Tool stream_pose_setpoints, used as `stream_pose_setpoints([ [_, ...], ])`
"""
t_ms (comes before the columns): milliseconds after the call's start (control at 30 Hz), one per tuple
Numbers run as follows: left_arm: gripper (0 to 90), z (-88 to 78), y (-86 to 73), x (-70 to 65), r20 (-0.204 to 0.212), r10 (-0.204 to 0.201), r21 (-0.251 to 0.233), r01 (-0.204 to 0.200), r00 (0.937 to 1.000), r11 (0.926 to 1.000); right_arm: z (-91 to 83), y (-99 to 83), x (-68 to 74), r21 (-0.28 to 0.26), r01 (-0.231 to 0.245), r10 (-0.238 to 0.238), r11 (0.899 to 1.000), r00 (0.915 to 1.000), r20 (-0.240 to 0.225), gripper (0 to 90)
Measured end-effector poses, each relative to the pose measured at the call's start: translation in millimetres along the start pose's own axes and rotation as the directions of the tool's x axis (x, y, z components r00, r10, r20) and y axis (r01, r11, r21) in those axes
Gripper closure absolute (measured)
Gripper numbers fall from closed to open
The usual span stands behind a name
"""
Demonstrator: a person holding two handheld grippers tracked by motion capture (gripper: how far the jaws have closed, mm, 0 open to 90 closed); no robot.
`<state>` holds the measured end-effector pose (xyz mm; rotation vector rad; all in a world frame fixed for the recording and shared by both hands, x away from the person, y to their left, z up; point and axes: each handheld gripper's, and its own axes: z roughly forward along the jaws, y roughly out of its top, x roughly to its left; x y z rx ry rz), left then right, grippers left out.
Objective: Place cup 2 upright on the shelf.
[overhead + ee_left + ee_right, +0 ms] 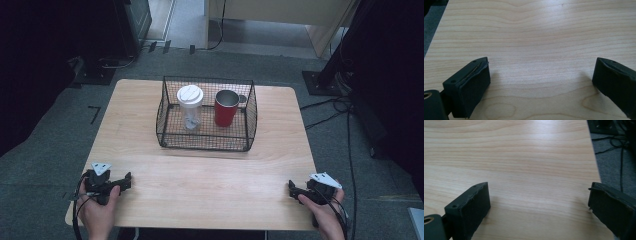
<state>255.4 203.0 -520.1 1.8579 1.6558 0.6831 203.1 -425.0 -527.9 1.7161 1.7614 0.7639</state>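
Resting near the worktop's [200, 175] front corners, well apart: left tool [120, 182] at about 7 o'clock, right tool [291, 189] at about 5 o'clock, each wrapped by a hand. Nearest things sitting at 12 o'clock from both, well apart from them: white lidded cup [190, 106] and red mug [226, 108], both standing upright inside the black wire basket [205, 142], cup at 9 o'clock of the mug, just beside it. Left tool [541, 80] lying released, jaws spread wide over bare wood, nothing between them. Right tool [539, 202] also released, jaws standing apart with nothing but wood grain between, worktop's edge and grey floor [614, 165] with cables showing at 2 o'clock.
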Motion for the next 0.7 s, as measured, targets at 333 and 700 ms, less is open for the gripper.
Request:
stream_pose_setpoints([
  [333, 1.9, 0.0, 0.0, 0.0, 0.000, 0.000, 0.000, 0.000, 1.0000, 1.0000, 2.3, 1.6, 2.5, 0.016, -0.014, 0.014, 1.000, 0.9995, -0.028, 2.6],
  [700, 2.0, 0.0, 0.1, 0.1, 0.001, 0.000, 0.001, 0.000, 1.0000, 1.0000, 2.6, 1.8, 2.5, 0.015, -0.012, 0.012, 1.000, 0.9995, -0.029, 2.5],
])
